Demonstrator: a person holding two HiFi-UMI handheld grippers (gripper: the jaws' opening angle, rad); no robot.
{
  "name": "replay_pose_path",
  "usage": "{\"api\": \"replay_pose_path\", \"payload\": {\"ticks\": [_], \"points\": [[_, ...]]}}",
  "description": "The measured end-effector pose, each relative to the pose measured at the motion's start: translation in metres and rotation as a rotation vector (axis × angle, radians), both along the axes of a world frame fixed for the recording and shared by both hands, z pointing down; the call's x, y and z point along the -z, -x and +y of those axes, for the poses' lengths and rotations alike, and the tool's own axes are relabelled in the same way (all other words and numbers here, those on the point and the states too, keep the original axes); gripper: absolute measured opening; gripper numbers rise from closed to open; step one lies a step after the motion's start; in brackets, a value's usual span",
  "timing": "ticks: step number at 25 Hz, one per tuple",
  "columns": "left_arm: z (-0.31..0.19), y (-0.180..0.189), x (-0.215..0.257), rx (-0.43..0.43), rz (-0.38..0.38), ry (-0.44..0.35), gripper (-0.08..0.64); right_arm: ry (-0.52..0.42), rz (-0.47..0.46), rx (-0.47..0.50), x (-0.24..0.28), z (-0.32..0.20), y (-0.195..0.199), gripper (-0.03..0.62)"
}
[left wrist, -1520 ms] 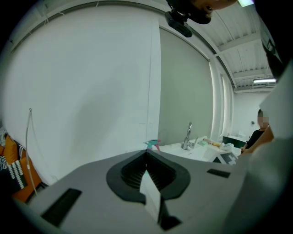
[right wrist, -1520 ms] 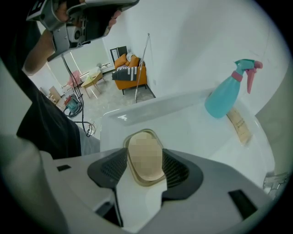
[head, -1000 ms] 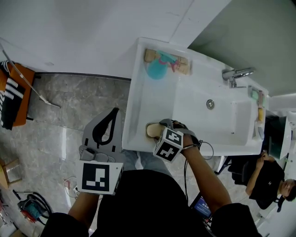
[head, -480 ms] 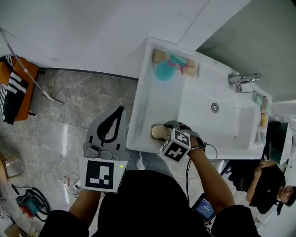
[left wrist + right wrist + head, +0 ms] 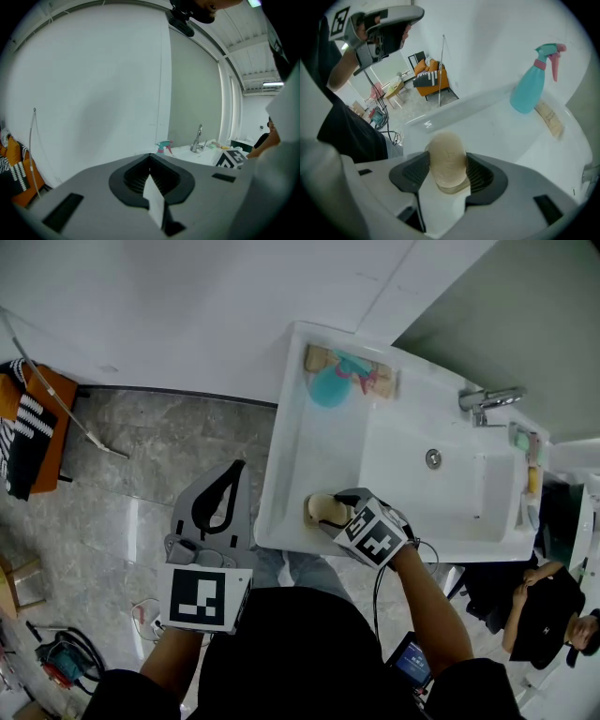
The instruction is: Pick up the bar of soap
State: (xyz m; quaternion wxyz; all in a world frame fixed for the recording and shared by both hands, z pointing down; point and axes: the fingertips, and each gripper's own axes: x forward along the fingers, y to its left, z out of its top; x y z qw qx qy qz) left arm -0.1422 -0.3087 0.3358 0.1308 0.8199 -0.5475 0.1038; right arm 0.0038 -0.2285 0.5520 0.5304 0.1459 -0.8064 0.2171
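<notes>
The bar of soap (image 5: pixel 322 512), oval and beige, lies on the near left corner of the white sink (image 5: pixel 281 427). My right gripper (image 5: pixel 330 508) points steeply down over it. In the right gripper view the soap (image 5: pixel 447 154) fills the gap of the right gripper (image 5: pixel 447 164), with a black pad against each side; the jaws have just been closing on it. My left gripper (image 5: pixel 231 466) hangs left of the sink over the floor, shut and empty. In the left gripper view the left gripper (image 5: pixel 150 157) has its tips together, aimed at the wall.
A teal spray bottle (image 5: pixel 328 382) lies on a wooden board (image 5: pixel 317 356) at the sink's far left corner. The faucet (image 5: pixel 483 397) and small items stand at the right end. An orange chair (image 5: pixel 28 427) is far left, and a seated person (image 5: pixel 553 601) lower right.
The right gripper has rolled about its own axis, its marker cube swinging right, and its jaws have narrowed round the soap. The left gripper has kept its place.
</notes>
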Motion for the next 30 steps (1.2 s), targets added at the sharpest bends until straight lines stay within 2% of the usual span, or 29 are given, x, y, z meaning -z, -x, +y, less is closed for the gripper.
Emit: {"api": "replay_pose_path", "payload": {"ticks": [2, 4, 6, 10, 13, 18, 21, 26, 30], "points": [[0.0, -0.001, 0.001, -0.003, -0.002, 0.0, 0.008, -0.002, -0.049, -0.062, 0.003, -0.003, -0.003, 0.247], [-0.001, -0.003, 0.001, -0.008, -0.006, 0.001, 0.008, -0.023, -0.103, -0.141, 0.01, -0.012, -0.006, 0.178], [-0.002, -0.005, 0.0, -0.014, -0.013, 0.0, 0.008, -0.028, -0.126, -0.187, 0.014, -0.018, -0.008, 0.15], [-0.002, -0.008, -0.002, -0.031, -0.04, -0.013, 0.008, -0.039, -0.112, -0.166, 0.013, -0.019, -0.006, 0.152], [-0.001, -0.013, 0.0, -0.032, -0.025, -0.004, 0.008, -0.046, -0.085, -0.157, 0.006, -0.019, -0.006, 0.154], [0.0, -0.016, 0.003, -0.031, -0.022, -0.006, 0.008, -0.012, 0.003, -0.06, -0.016, -0.01, -0.005, 0.252], [0.001, -0.015, 0.003, -0.031, -0.022, -0.007, 0.008, 0.012, 0.031, -0.01, -0.021, -0.005, -0.001, 0.262], [0.003, -0.013, 0.004, -0.025, -0.021, -0.01, 0.008, 0.061, 0.044, -0.004, -0.022, -0.005, 0.001, 0.27], [0.004, -0.013, 0.007, -0.02, -0.02, -0.017, 0.008, 0.135, -0.036, -0.08, -0.02, -0.006, 0.002, 0.27]]}}
